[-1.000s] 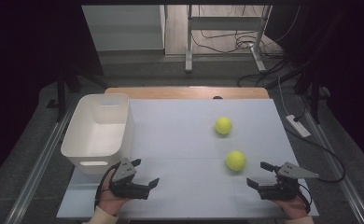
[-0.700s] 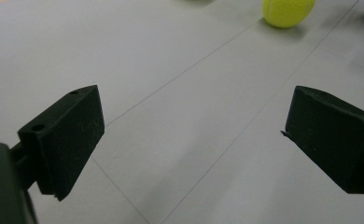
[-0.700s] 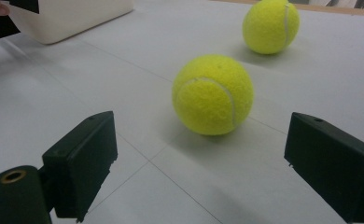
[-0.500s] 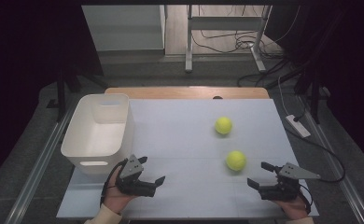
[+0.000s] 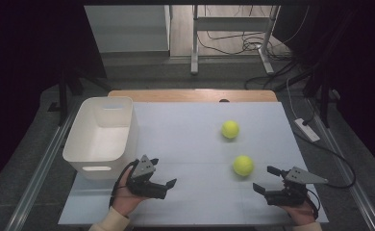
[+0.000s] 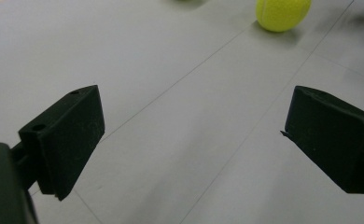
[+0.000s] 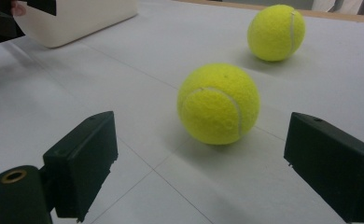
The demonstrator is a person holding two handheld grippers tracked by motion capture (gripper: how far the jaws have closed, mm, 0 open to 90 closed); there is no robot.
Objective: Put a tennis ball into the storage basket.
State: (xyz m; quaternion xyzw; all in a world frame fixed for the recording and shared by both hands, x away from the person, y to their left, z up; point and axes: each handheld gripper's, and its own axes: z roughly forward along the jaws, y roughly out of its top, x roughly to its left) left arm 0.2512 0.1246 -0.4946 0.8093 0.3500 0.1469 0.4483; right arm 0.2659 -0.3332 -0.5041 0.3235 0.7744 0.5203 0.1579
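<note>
The near ball lies low and right of centre in the high view, just up and left of the right tongs, whose jaws stand wide and empty; in the right gripper view that ball sits between and beyond the two jaws, nearly centred. The likely step is to grasp it, so push the right tongs straight ahead, low over the desk, until the jaws flank the ball's widest part, then close gently; a round ball will roll off if one jaw nudges it first. The far ball rests above it in the frame, well apart. The left tongs, also wide and empty, sit at lower left beside the bin.
</note>
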